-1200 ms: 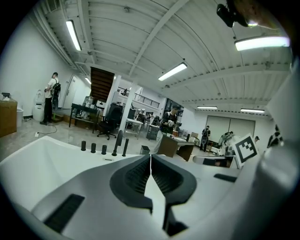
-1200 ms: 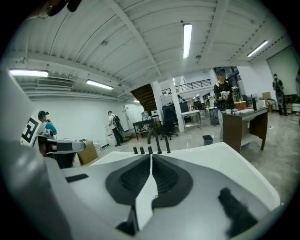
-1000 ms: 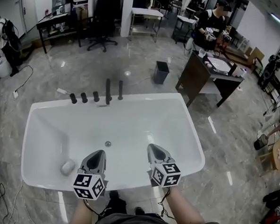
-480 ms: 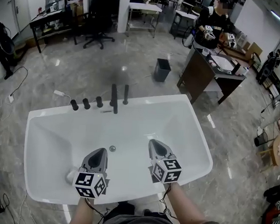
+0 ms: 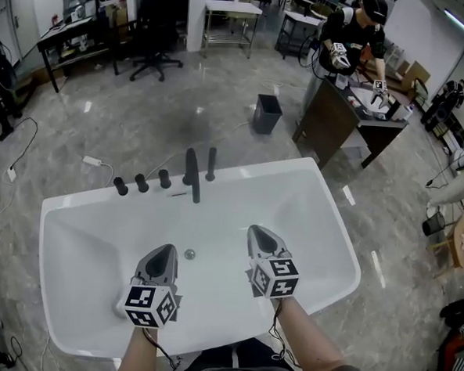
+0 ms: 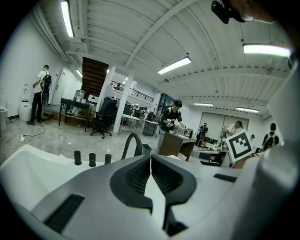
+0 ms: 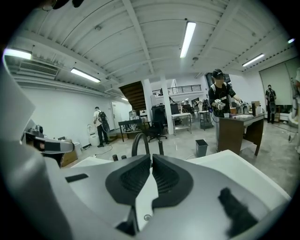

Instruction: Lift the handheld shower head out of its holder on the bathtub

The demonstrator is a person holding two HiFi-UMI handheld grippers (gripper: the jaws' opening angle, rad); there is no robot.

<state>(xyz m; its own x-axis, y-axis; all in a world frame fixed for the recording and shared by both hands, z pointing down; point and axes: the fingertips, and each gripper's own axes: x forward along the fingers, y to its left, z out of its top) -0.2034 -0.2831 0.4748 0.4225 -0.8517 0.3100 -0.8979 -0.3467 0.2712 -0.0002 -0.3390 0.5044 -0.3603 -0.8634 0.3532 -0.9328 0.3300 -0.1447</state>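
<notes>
A white bathtub fills the lower head view. On its far rim stand three black knobs, a curved black spout and, just right of it, the upright black handheld shower head in its holder. My left gripper hovers over the tub basin, shut with nothing between its jaws. My right gripper hovers beside it to the right, also shut and empty. Both point toward the fixtures and are well short of them. The left gripper view shows the spout. The right gripper view shows the spout and shower head ahead.
The tub drain lies between the two grippers. Beyond the tub stand a dark bin and a brown desk with a person at it. A power strip lies on the marble floor at left.
Both grippers have moved forward over the tub basin toward the fixtures on the far rim, staying shut. The tub and fixtures now sit nearer in the head view.
</notes>
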